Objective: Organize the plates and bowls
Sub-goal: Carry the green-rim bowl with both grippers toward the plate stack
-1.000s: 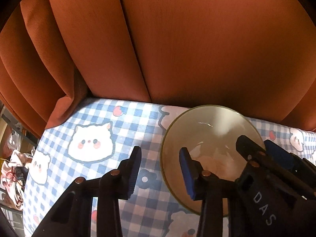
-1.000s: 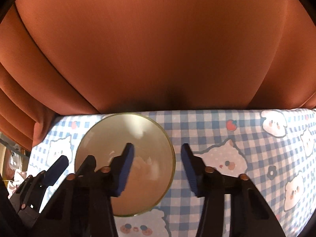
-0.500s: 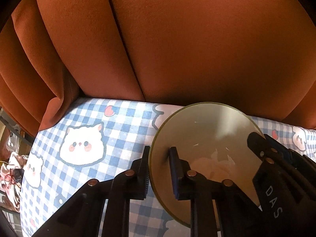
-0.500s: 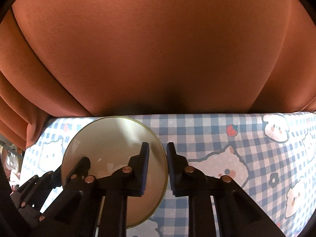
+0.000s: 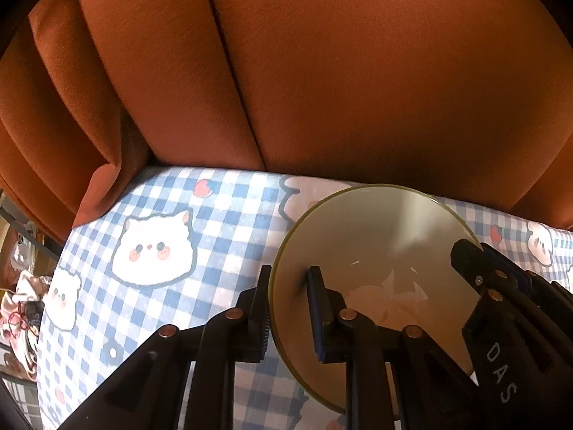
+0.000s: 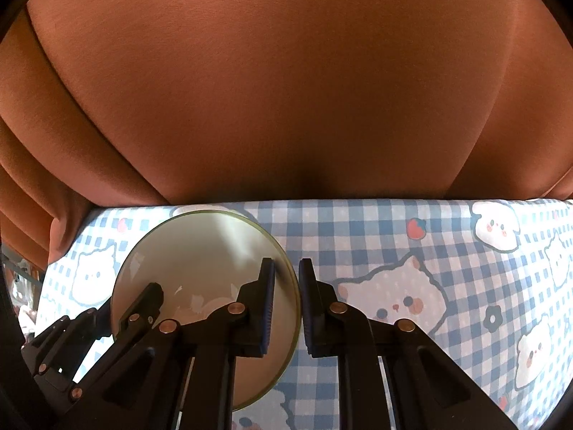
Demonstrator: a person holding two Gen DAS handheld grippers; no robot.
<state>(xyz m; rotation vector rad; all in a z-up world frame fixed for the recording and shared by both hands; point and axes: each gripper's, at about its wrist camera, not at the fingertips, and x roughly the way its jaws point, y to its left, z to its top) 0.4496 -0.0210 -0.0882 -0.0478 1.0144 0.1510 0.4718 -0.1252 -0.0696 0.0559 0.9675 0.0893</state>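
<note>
A pale, glossy bowl [image 5: 376,243] with a thin greenish rim sits on the blue-and-white checked tablecloth [image 5: 215,236]. My left gripper [image 5: 289,276] is shut on the bowl's left rim, one pad inside and one outside. In the right wrist view the same bowl [image 6: 200,251] is at lower left. My right gripper [image 6: 286,268] is shut on its right rim in the same way. Each gripper shows in the other's view: the right one [image 5: 472,254] at the bowl's far side, the left one [image 6: 143,301] at the bowl's left. I cannot tell whether the bowl rests on the cloth or is raised.
A rust-orange curtain [image 6: 286,89] hangs in folds right behind the table's far edge. The cloth carries cartoon animal faces [image 5: 154,251] and strawberries. Past the table's left edge lies some clutter [image 5: 21,297] lower down. Bare cloth stretches to the right of the bowl [image 6: 429,251].
Both grippers stood open around the bowl's rim a second ago and have closed on it, left on the left rim, right on the right rim. Neither hand has shifted much.
</note>
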